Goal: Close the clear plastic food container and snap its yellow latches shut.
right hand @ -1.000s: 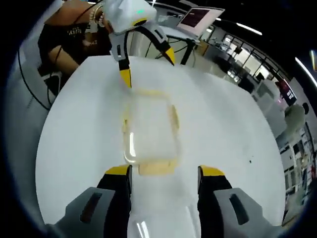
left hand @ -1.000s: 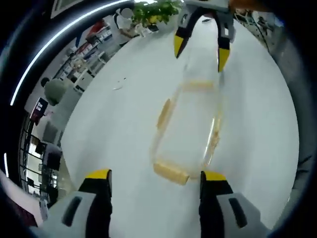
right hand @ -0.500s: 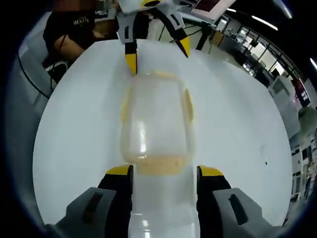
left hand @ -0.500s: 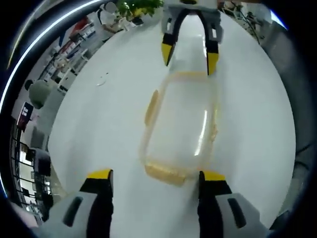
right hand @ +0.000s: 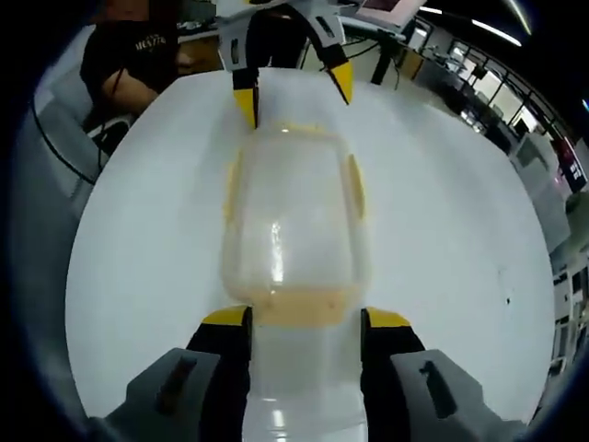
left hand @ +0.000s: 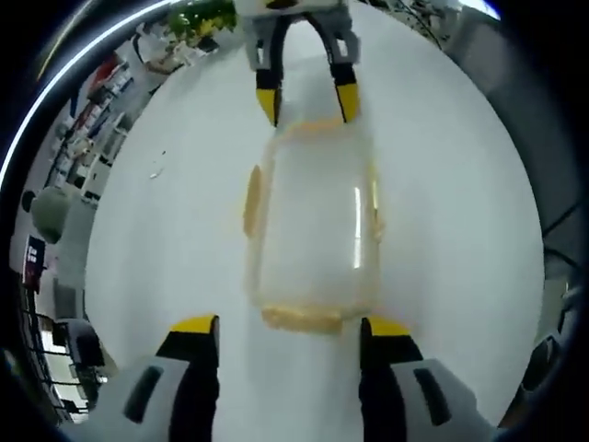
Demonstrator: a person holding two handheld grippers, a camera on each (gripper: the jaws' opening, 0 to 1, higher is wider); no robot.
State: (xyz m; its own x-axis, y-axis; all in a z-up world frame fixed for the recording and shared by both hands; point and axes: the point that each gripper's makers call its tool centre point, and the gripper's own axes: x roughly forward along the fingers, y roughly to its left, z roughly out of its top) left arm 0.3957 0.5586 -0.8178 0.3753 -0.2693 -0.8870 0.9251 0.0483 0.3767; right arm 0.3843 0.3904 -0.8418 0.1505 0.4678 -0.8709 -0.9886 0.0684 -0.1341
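Container (left hand: 311, 235): clear plastic, lid seated on top, resting on a white table (left hand: 460, 184). Its long axis runs straight from one gripper to the other, so each short end faces a pair of jaws.

Latches: yellow, one per side. In the left gripper view the near end latch (left hand: 302, 319) lies just ahead of and between the jaws; side latches (left hand: 251, 191) sit on the long edges. In the right gripper view the near end latch (right hand: 296, 306) sits likewise, between the tips. Whether any is snapped down cannot be told.

Left gripper (left hand: 288, 330): jaws spread wide, empty, straddling the near short end without visibly touching it. It appears at the far end in the right gripper view (right hand: 293, 88).

Right gripper (right hand: 296, 320): jaws wide, empty, tips flanking its own end latch, apparently touching or just shy.

Judgement: both grippers are about equally near; each end latch lies dead ahead, so a short push forward and down would press it.

Background: a seated person (right hand: 138, 55) beyond the table.
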